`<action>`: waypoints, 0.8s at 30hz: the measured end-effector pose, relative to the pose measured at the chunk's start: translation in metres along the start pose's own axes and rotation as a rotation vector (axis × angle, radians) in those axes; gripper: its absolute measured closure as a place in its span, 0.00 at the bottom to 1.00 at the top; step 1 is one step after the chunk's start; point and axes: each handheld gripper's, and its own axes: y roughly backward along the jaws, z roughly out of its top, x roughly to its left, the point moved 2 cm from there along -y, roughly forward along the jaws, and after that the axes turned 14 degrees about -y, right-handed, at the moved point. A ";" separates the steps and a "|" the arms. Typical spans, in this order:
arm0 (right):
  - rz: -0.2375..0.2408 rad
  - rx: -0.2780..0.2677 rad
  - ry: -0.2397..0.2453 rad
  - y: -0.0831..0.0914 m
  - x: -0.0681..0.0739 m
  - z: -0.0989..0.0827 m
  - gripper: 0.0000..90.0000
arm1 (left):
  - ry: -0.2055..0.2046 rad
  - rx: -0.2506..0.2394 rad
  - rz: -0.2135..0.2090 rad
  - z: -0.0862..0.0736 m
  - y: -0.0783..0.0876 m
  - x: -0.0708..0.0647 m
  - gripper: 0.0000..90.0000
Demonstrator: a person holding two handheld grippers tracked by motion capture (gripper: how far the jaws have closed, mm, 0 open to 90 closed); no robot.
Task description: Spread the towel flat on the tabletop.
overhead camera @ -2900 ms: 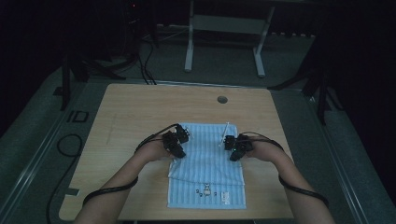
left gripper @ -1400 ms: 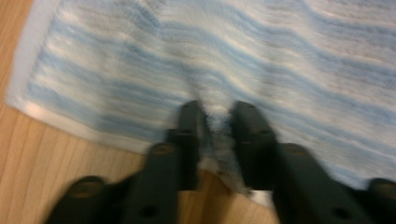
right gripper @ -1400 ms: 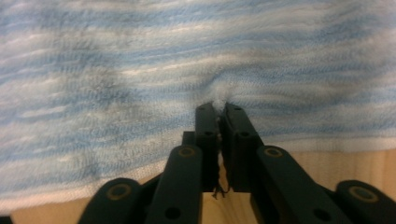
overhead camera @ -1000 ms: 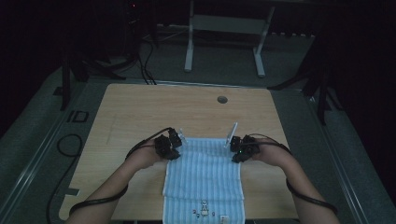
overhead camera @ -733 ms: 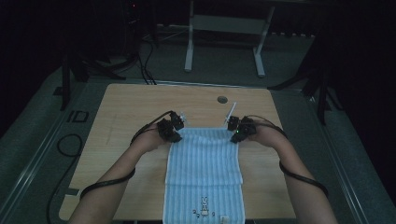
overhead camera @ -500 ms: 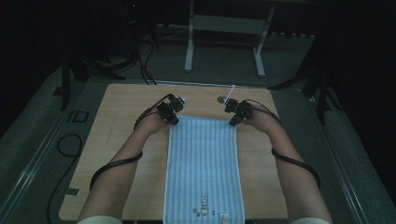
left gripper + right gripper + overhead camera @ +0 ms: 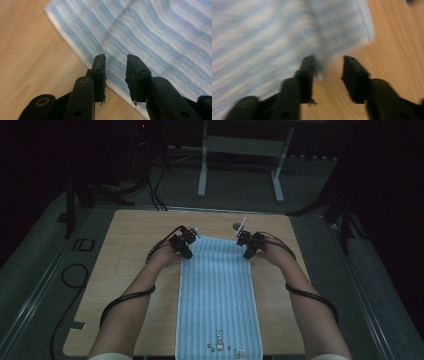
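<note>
- Fingers of left gripper [image 7: 115, 75] parted to a narrow gap, just been opening; nothing pinched, pads clear of cloth, towel edge lying below and between.
- Fingers of right gripper [image 7: 328, 75] likewise parted, just been opening; nothing between pads, towel corner just off the left jaw, bare wood under the gap.
- Blue-and-white striped terry towel [image 7: 217, 290] spread flat down middle of table, long way toward the person, far edge at the two grippers, near edge with small embroidered motif [image 7: 218, 336] at table's front edge.
- Progress, by judgement: spreading done or nearly so. Towel lies full length, no visible folds, far corners let go. Left to do: pull both hands clear; perhaps smooth a faint crease running across the weave.
- Left gripper [image 7: 182, 242] sits at far left corner of towel in high view, right gripper [image 7: 250, 244] at far right corner; forearms reach up either side of cloth.
- Light wooden table [image 7: 125, 270] otherwise bare apart from small dark round spot [image 7: 236, 226] near far edge, just beyond right gripper.
- High view gives whole layout and towel squareness; too small and dim there to read jaw gaps.
- Gripper views give jaw gaps, white hem [image 7: 75, 47] and crease; right gripper view motion-blurred, weave detail lost.
</note>
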 end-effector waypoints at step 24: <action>0.248 0.130 0.071 -0.029 0.030 -0.027 0.99 | -0.095 0.017 -0.139 -0.020 -0.018 -0.041 0.68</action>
